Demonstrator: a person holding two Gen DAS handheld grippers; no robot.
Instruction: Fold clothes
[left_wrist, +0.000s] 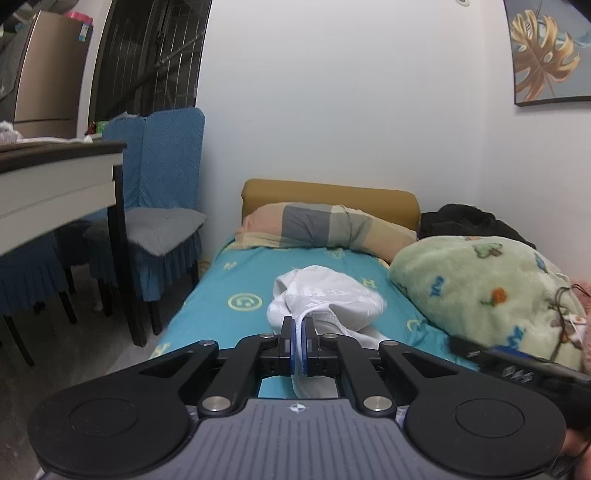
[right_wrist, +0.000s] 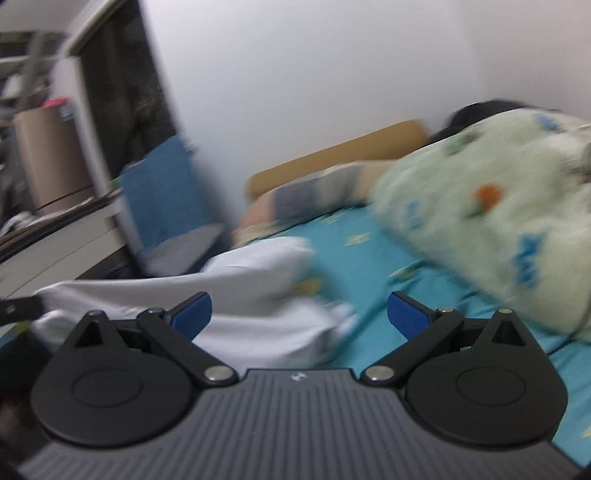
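With my left gripper (left_wrist: 298, 334) clenched on a thin edge of the white garment (left_wrist: 325, 299), I have the cloth pinched between the blue pads while the rest of it lies bunched in a heap on the teal sheet (left_wrist: 218, 291), about mid-bed, left of the green fleece blanket (left_wrist: 480, 284) and nearer than the checked pillow (left_wrist: 325, 225).

My right gripper (right_wrist: 299, 314) is released, jaws wide, with nothing between them; it hangs above the near right end of the garment, whose white bulk stretches off to the left in that blurred view.

My worry is the hold. I judge only a narrow hem is caught, so a quick pull could slip it free, or drag the whole heap along instead of spreading it. The blanket sits near on the right, and the open gripper could snag that fleece rather than the garment.

As for writing, the sheet carries pale yellow motifs, a circled emblem (left_wrist: 244, 301) among them, but I cannot read any lettering.
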